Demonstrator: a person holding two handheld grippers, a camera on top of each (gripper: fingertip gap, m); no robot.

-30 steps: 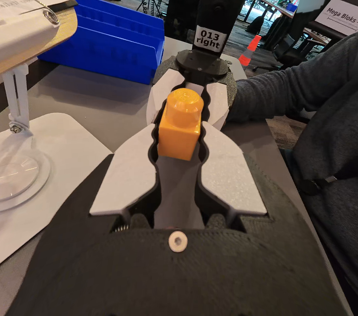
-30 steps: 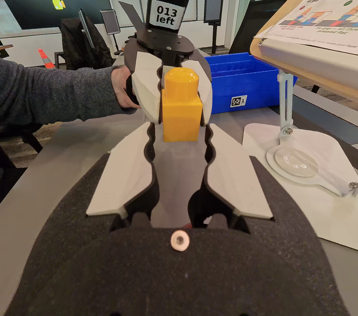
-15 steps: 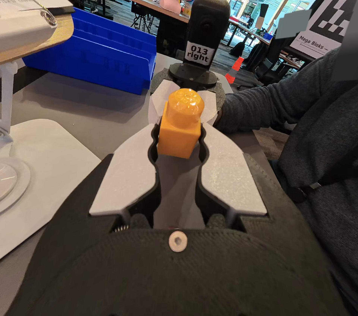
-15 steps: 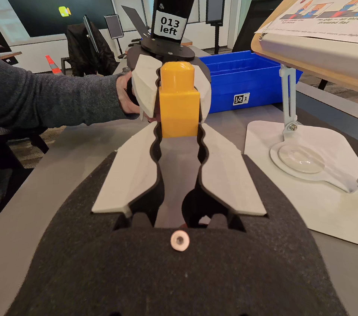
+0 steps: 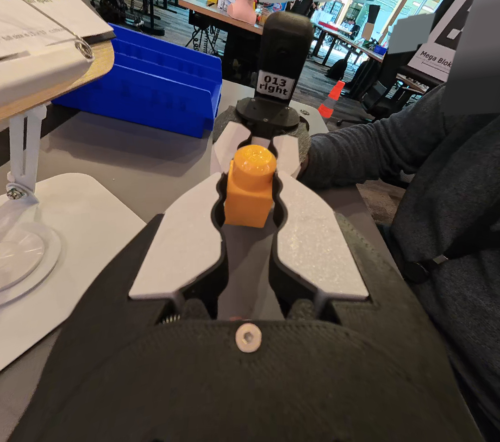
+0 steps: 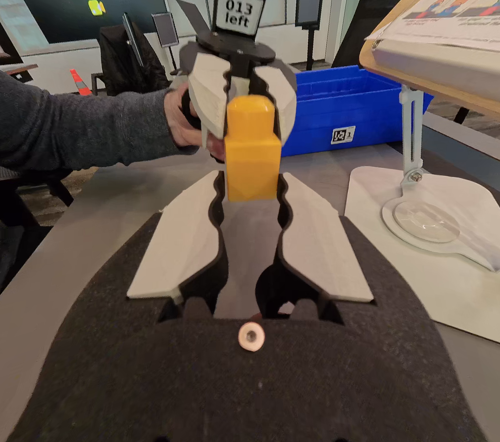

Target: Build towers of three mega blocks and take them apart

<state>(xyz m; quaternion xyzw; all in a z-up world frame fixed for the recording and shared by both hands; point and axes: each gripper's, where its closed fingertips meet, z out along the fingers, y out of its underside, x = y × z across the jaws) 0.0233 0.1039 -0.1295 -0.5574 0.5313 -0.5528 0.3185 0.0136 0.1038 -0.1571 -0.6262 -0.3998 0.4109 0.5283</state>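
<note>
The left tool (image 5: 247, 201) is clenched on a single orange block (image 5: 247, 196): in the left wrist view both of its white fingers (image 5: 189, 234) press the sides of the block near their tips. The block stands upright with its round stud on top, and it is lifted above the grey worktop (image 5: 121, 155). The right tool (image 6: 251, 185) faces the left one from the opposite side, and its finger tips sit at the lower sides of the same block (image 6: 251, 155). In the right wrist view they seem to touch it, but I cannot tell if they really press it. The two tools meet tip to tip around the block. In the left wrist view a blue bin (image 5: 151, 88) rests on the worktop at 10 o'clock from the block. A white stand (image 5: 21, 158) that carries a tilted board with paper sheets is at 9 o'clock, on a white mat (image 5: 81, 226). A grey sleeve (image 5: 378, 150) reaches in from 3 o'clock behind the right tool. Farther away, at 1 o'clock, an orange cone (image 5: 331, 99) stands on the floor.
</note>
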